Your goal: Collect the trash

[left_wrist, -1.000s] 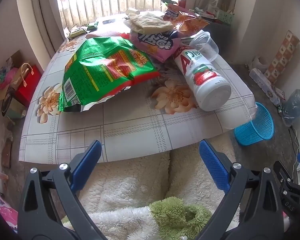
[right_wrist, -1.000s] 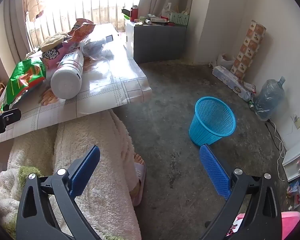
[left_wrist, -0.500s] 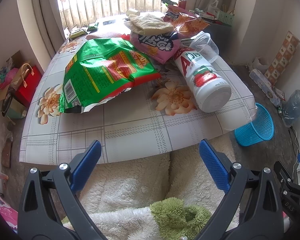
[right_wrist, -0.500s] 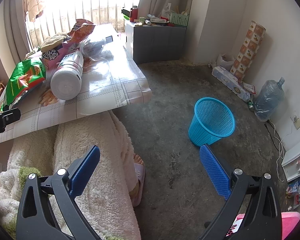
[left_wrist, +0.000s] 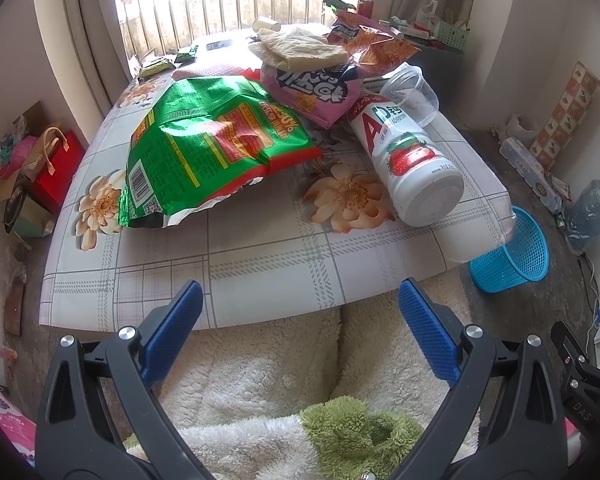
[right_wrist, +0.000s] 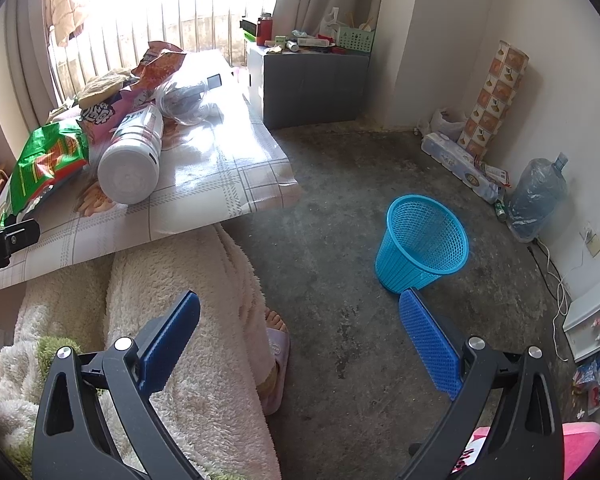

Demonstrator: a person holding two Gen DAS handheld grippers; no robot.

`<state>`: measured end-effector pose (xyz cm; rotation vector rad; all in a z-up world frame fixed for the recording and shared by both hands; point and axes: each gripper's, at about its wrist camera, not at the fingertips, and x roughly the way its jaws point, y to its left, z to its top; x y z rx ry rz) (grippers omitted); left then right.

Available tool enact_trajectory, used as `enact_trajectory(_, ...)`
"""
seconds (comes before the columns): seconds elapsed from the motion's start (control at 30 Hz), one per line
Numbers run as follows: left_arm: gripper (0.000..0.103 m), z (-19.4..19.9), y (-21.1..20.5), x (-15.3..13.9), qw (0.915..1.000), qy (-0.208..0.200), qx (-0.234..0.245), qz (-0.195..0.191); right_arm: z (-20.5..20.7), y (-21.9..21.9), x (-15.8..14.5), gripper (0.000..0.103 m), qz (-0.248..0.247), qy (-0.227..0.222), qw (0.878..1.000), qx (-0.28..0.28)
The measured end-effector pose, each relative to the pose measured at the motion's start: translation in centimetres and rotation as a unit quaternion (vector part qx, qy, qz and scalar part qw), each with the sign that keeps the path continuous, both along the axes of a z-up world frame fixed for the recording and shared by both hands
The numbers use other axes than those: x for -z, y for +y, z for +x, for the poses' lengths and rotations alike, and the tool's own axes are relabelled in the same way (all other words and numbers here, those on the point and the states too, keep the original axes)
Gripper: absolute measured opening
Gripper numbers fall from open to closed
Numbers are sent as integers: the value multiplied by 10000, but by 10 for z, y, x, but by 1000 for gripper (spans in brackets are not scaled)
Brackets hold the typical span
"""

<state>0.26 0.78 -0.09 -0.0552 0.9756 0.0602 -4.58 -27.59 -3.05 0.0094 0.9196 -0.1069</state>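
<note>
Left gripper [left_wrist: 298, 322] and right gripper [right_wrist: 300, 334]: jaws apart, empty. Crumpled green foil snack bag [left_wrist: 208, 148] lies on the floral-patterned table [left_wrist: 260, 256], beside the toppled white plastic bottle [left_wrist: 410, 164]. Blue mesh plastic wastebasket [right_wrist: 422, 242] stands on the floor beyond the table's corner.

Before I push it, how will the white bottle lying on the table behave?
The white bottle lies on its side, so it will probably roll, perhaps toward the near table edge. Its smooth round body looks stiff yet slippery between flat pads. Whether it is full cannot be seen.
</note>
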Motion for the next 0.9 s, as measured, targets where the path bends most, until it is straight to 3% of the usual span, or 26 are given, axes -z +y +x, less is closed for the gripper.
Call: enact_trajectory(0.9, 94, 0, 0, 0, 10000, 15, 1, 6, 1, 1, 0, 97, 3, -27, 10000, 27)
